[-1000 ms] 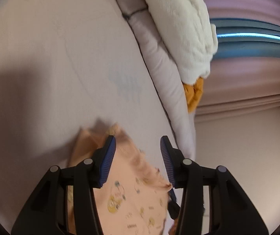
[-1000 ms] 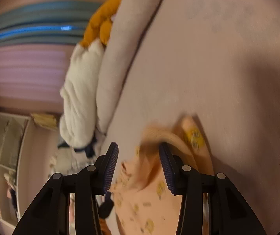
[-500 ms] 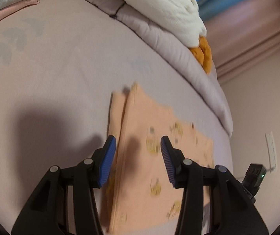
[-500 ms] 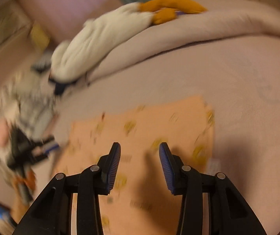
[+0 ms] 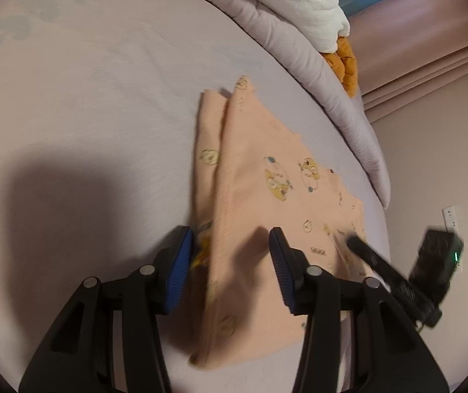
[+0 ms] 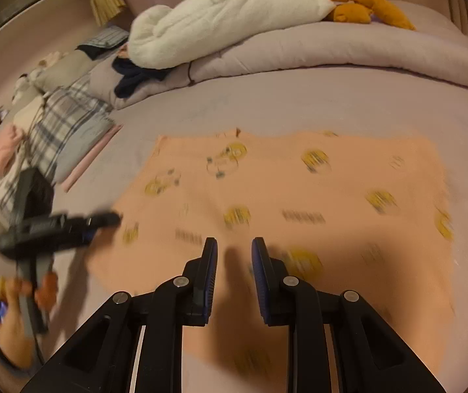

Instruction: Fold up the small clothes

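A small peach garment with yellow cartoon prints lies flat on the lilac bed sheet; it fills the middle of the right wrist view. Its left edge is folded over in the left wrist view. My left gripper is open and empty, above the garment's near left edge. My right gripper is open and empty, above the garment's near edge. The left gripper shows blurred at the left of the right wrist view. The right gripper shows at the lower right of the left wrist view.
A rolled lilac duvet runs along the far side of the bed, with a white plush toy with orange feet on it. Plaid pillows and clothes lie at the left. A wall and curtain stand beyond the bed edge.
Both grippers have let go of the garment and pulled back. The garment now lies spread flat on the sheet.
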Demonstrator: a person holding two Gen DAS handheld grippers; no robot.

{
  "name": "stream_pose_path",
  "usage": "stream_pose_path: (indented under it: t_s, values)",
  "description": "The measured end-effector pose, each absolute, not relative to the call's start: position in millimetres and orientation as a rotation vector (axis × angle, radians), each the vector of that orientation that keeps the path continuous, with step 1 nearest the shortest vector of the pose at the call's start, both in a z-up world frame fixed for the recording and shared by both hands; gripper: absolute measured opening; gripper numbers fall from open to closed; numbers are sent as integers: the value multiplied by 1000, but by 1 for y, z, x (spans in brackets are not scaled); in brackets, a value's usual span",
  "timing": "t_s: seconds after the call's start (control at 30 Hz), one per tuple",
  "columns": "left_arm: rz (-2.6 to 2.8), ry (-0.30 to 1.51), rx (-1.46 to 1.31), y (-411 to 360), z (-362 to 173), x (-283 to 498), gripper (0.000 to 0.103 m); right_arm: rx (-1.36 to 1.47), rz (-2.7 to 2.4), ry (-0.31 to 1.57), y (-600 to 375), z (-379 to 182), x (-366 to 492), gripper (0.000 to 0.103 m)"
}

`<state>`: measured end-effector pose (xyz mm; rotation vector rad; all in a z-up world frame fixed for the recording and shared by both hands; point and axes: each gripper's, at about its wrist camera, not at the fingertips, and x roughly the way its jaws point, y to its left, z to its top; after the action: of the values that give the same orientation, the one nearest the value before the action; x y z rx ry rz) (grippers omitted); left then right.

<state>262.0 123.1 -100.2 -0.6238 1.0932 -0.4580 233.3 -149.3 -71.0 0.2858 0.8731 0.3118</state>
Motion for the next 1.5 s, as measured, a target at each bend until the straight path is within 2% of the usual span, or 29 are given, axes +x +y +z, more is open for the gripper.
stream_pose_path:
  t_s: [0.03, 0.1, 0.2, 0.3, 0.43, 0.6, 0.87, 1.0, 1.17, 1.2, 1.33, 1.43, 1.47, 1.5]
  values:
    - [-461, 1093, -608, 119, -101, 266, 45, 280, 300, 877, -145, -73, 240, 25]
    - [-452, 1092, -578, 114, -101, 270, 31, 265, 257, 885, -132, -75, 269, 25]
    - [-445, 1100, -539, 108, -102, 277, 22, 254, 193, 915, -127, -87, 292, 21]
    - [-444, 1097, -491, 105, -102, 278, 20, 238, 156, 964, -125, -100, 303, 13]
    - [-442, 1104, -475, 104, -102, 279, 20, 208, 150, 985, -123, -89, 294, 13]
    - [-437, 1115, -494, 104, -102, 282, 20, 182, 246, 957, -119, -70, 235, 13]
    - [-407, 1120, -502, 102, -96, 281, 17, 65, 296, 1014, -104, -100, 153, 13]
    - [-419, 1068, -455, 94, -73, 273, 14, 220, 378, 1022, -120, -91, 146, 13]
    - [-478, 1011, -373, 62, -41, 268, 13, 493, 415, 915, -155, -83, 163, 17]
    - [-491, 1003, -352, 54, -38, 266, 13, 538, 416, 901, -162, -84, 164, 18]
    - [-567, 989, -246, 12, -29, 256, 13, 864, 489, 845, -185, -101, 187, 47]
    - [-600, 1012, -162, -21, -35, 252, 13, 1035, 534, 811, -187, -109, 213, 59]
    - [-615, 1035, -145, -31, -41, 252, 14, 1065, 540, 805, -188, -111, 215, 68]
    - [-624, 1056, -140, -37, -47, 254, 16, 1097, 548, 802, -190, -113, 217, 71]
